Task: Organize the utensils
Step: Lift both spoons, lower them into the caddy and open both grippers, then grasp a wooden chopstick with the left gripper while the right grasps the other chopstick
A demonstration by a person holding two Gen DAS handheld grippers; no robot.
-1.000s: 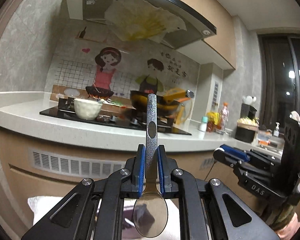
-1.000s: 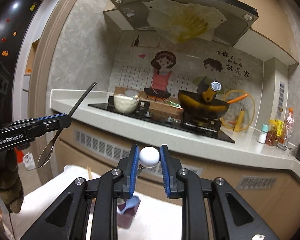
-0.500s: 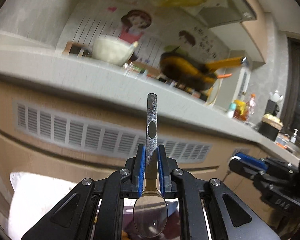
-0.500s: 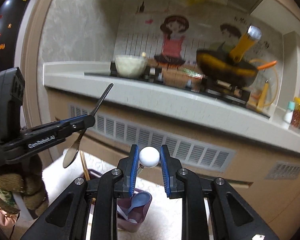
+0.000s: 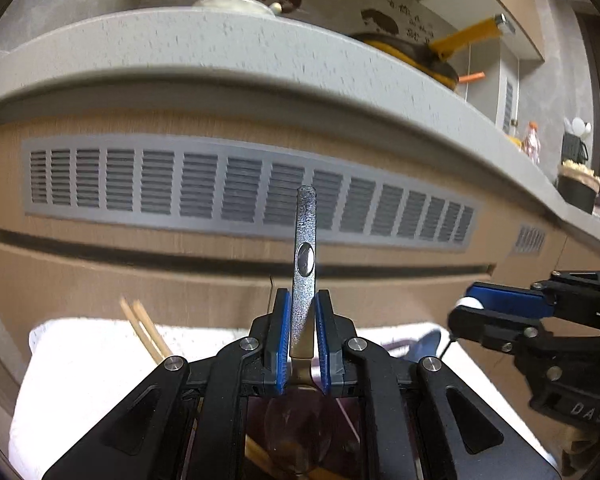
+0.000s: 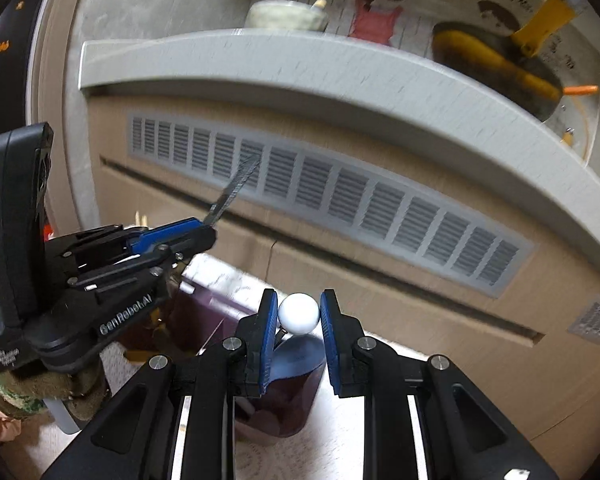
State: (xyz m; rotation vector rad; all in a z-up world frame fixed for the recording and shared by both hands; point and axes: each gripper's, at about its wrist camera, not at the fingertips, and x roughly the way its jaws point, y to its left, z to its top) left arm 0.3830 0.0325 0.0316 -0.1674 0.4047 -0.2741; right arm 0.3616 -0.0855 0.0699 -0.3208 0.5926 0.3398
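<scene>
My left gripper is shut on a metal spoon, handle up, bowl down over a dark purple utensil holder. Wooden chopsticks stand in that holder's left side. My right gripper is shut on the white ball end of a blue spoon, whose bowl sits in a purple holder compartment. The left gripper also shows in the right wrist view with the metal spoon handle. The right gripper shows at right in the left wrist view.
The holder stands on a white cloth-covered surface. Straight ahead is a wooden cabinet front with a grey vent grille under a grey countertop. A bowl and a yellow-handled wok sit on the counter.
Both grippers have dropped low toward the purple holder. The metal spoon's bowl is now over it and the blue spoon's bowl is in a compartment. Both grips are unchanged.
</scene>
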